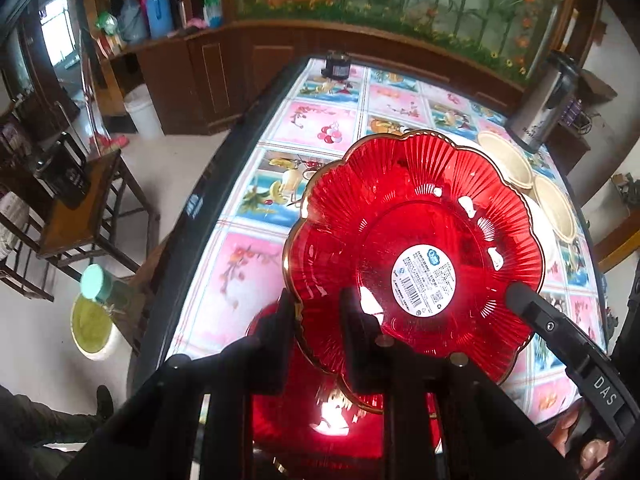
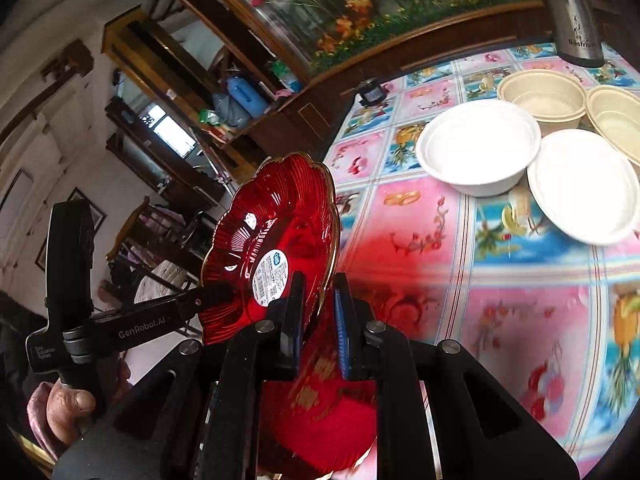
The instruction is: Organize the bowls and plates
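Note:
A red flower-shaped plate (image 1: 420, 216) with a gold rim and a white sticker hangs tilted above the table, carried by both grippers. My left gripper (image 1: 320, 320) is shut on its near-left rim. My right gripper (image 2: 318, 316) is shut on the opposite rim of the same plate (image 2: 272, 232), and one of its fingers (image 1: 520, 298) shows in the left wrist view. Beneath the raised plate lies a second red plate (image 1: 288, 420) (image 2: 320, 420) on the table. Two white bowls (image 2: 478, 144) (image 2: 584, 184) and two beige bowls (image 2: 540, 92) (image 2: 616, 120) stand farther back.
A steel thermos (image 2: 572, 12) (image 1: 540, 108) stands behind the bowls. A small dark object (image 1: 336, 65) sits at the far end of the pink-and-blue tablecloth (image 2: 520, 320). Wooden chairs (image 1: 80, 216) and a green-lidded pot (image 1: 94, 320) are left of the table.

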